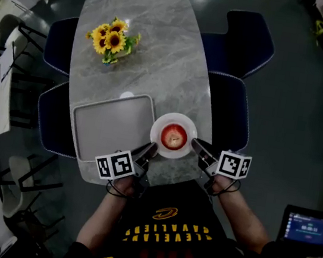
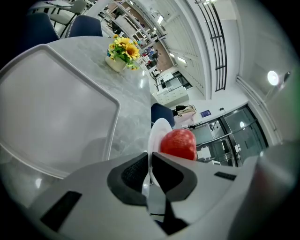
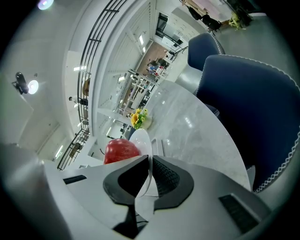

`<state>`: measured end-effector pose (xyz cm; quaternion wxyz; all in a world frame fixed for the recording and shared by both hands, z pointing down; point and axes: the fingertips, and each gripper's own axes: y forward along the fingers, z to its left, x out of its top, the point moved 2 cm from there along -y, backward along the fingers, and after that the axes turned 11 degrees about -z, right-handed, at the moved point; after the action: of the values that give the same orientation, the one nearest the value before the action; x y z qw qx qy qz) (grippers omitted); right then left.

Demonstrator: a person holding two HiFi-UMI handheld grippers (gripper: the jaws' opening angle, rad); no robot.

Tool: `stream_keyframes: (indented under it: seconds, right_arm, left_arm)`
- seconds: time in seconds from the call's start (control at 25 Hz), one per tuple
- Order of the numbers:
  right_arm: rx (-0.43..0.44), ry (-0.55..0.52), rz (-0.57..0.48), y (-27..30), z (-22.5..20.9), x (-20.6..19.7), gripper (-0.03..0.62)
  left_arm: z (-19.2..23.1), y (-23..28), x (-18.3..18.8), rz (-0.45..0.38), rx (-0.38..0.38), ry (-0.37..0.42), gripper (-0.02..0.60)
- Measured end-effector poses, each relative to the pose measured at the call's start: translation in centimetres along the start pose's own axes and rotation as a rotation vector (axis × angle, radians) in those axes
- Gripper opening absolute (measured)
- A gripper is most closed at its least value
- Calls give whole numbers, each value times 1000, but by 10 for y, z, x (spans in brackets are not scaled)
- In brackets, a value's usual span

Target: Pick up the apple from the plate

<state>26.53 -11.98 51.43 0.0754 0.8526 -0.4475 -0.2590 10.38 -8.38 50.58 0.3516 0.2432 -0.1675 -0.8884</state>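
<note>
The left gripper (image 2: pixel 150 165) has its two dark pads (image 2: pixel 129 174) closed on the thin white rim of the plate (image 2: pixel 157 130); the rim's edge runs straight down between them. The right gripper (image 3: pixel 150 169) does the same from the other side, its ribbed pads (image 3: pixel 165 177) pinching the rim of the plate (image 3: pixel 140 138).

From the head view, the left gripper (image 1: pixel 151 149) holds the plate's near-left edge and the right gripper (image 1: pixel 196 144) its right edge, so the plate (image 1: pixel 157 125) sits between the two. The red apple (image 1: pixel 173 136) lies in the middle of the plate, touched by neither gripper. It shows just past the jaws in both gripper views: to the right of the rim in the left one (image 2: pixel 179 144), to the left in the right one (image 3: pixel 121 149).

The plate is at the near end of a grey marble table (image 1: pixel 156 46). Just left of it lies an empty grey tray (image 1: pixel 111 125), its corner filling much of the left gripper view (image 2: pixel 51 108). Farther up the table, toward its left, stands a bunch of sunflowers (image 1: pixel 112 38). Dark blue chairs (image 1: pixel 234 106) flank the table on both sides. At the near right a small lit screen (image 1: pixel 308 226) sits beside the person's arm.
</note>
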Motion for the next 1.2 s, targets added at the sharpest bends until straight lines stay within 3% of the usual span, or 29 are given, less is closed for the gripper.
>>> stream_keyframes:
  seconds: [1.2]
  right_arm:
    - [-24, -7, -13, -14, -15, 15, 35]
  left_arm:
    - [-12, 19, -14, 48, -21, -5, 29]
